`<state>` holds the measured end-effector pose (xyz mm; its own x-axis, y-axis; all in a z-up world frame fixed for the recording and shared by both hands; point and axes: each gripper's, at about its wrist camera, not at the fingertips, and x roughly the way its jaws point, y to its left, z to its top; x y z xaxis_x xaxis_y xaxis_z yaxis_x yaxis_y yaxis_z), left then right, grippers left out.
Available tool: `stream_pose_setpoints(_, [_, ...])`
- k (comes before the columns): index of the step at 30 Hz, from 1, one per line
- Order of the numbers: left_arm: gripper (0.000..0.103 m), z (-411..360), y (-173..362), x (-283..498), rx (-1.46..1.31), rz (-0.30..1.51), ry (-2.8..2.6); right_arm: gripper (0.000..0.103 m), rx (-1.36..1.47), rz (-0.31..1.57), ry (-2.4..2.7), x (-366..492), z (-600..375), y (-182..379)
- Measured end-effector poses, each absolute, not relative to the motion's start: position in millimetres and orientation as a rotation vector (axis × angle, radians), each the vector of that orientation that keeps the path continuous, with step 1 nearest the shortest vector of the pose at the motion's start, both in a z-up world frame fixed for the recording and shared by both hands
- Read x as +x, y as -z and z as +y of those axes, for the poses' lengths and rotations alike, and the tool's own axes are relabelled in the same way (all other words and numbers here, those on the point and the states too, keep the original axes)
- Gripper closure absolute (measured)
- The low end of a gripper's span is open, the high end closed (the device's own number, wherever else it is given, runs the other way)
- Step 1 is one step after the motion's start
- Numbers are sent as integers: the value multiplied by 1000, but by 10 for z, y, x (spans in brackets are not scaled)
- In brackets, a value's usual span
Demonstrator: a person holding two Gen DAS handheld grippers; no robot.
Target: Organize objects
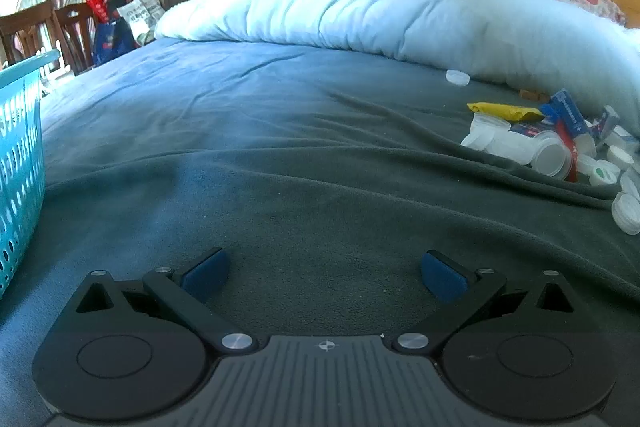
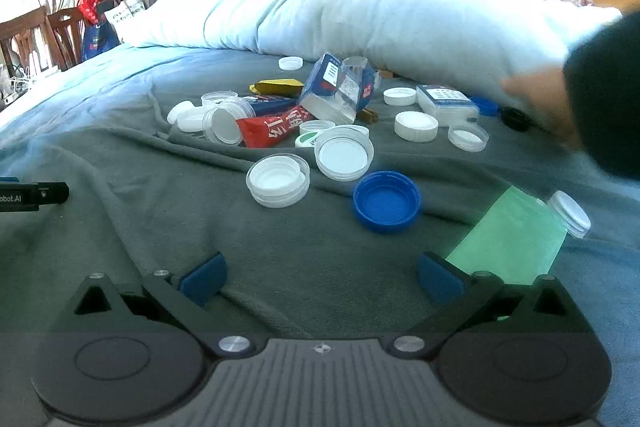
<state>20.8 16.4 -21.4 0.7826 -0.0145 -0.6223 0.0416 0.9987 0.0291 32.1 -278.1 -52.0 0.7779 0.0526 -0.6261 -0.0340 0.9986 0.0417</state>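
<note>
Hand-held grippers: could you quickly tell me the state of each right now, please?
Left hand-held gripper: open, holding nothing, over the grey blanket.
Right hand-held gripper: open, holding nothing.

Basket (image 1: 20, 163): I see only one perforated teal wall; the left frame edge cuts off the rest.
Green bottle (image 2: 516, 235): my right gripper's linkage hides its base.
Hand (image 2: 540, 103): motion-blurred; dark sleeve (image 2: 608, 95) runs off the right edge.
Lid pile (image 1: 616, 163): cropped at right.
Box labels: unreadable.
</note>
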Motion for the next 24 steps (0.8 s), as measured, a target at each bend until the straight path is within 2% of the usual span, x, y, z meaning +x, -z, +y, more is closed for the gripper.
stream_pose_setpoints(24, [0, 236, 222, 228, -2, 656, 49, 0, 28, 677, -47, 316, -2783, 526])
